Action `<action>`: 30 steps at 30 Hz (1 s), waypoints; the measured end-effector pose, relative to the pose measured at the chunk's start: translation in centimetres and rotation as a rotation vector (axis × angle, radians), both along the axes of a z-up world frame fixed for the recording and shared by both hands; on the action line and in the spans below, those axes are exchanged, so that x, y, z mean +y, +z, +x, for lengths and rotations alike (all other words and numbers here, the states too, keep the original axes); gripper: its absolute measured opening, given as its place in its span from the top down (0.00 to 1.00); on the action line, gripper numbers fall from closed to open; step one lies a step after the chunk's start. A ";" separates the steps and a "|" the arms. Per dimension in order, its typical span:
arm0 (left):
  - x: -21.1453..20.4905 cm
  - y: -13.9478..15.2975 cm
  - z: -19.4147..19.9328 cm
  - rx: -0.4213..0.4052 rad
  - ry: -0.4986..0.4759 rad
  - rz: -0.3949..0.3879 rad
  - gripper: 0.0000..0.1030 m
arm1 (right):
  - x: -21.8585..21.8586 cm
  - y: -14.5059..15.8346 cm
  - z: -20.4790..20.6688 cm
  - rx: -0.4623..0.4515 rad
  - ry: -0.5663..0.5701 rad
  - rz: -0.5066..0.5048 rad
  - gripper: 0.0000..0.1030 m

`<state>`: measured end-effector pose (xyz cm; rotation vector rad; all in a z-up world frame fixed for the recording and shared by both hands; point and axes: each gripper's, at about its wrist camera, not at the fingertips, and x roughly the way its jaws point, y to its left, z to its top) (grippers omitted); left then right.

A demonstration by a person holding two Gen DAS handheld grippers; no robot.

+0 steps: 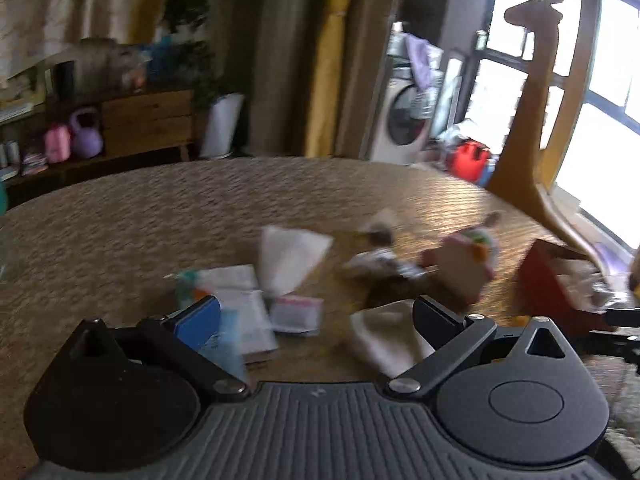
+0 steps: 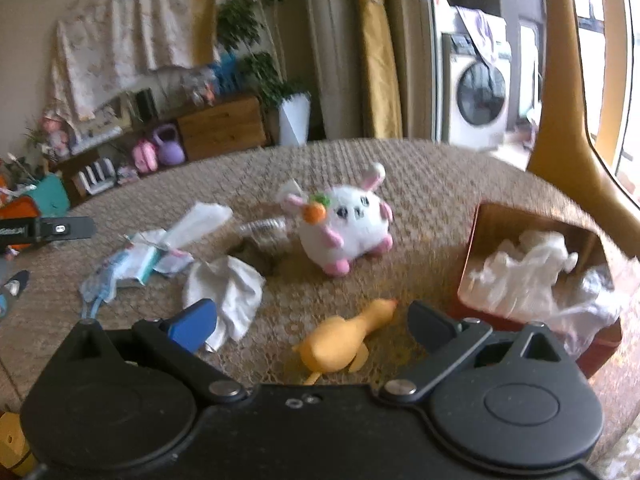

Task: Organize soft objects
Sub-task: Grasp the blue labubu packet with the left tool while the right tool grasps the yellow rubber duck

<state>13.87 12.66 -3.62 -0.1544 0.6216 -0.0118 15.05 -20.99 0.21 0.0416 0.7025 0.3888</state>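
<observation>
No brand, label or writing can be read in either view; the printed faces of the packets are blurred.

Left gripper: jaws spread to their widest, nothing between them and nothing touched. It points down at a woven table mat. Beyond its blue left finger lie flat packets and a white tissue standing up from them. Beside its dark right finger lies a pale folded cloth; contact cannot be told through the blur.

Right gripper: jaws likewise wide apart and empty. A yellow rubber duck lies on its side on the mat between the two fingers, its orange beak toward the right finger, the pads clear of it.

Soft things, right wrist view:
- White plush rabbit with pink ears and feet and a small orange carrot at its cheek, standing upright near the middle of the mat, beyond the duck.
- Crumpled white cloth just beyond the blue finger, left of the duck.
- Red box at the right edge of the mat, open at the top, with crumpled white material inside.
- Loose packets and tissue scattered to the left of the rabbit.

Background: a washing machine, a wooden cabinet and a potted plant stand behind the table.
</observation>
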 end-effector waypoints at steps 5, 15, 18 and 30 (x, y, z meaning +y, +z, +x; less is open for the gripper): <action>3.0 -2.5 0.8 0.061 0.108 0.017 0.00 | 0.8 -1.9 1.9 0.082 -0.049 -0.001 0.01; 6.7 -7.1 3.3 0.207 0.204 -0.031 0.00 | 1.7 -4.9 4.8 0.186 -0.109 -0.036 0.05; 6.8 -7.7 3.7 0.215 0.210 -0.036 0.00 | 1.9 -5.5 5.2 0.206 -0.116 -0.050 0.06; 7.7 -8.7 4.6 0.236 0.211 -0.129 0.14 | 2.5 -6.7 6.1 0.253 -0.121 -0.039 0.18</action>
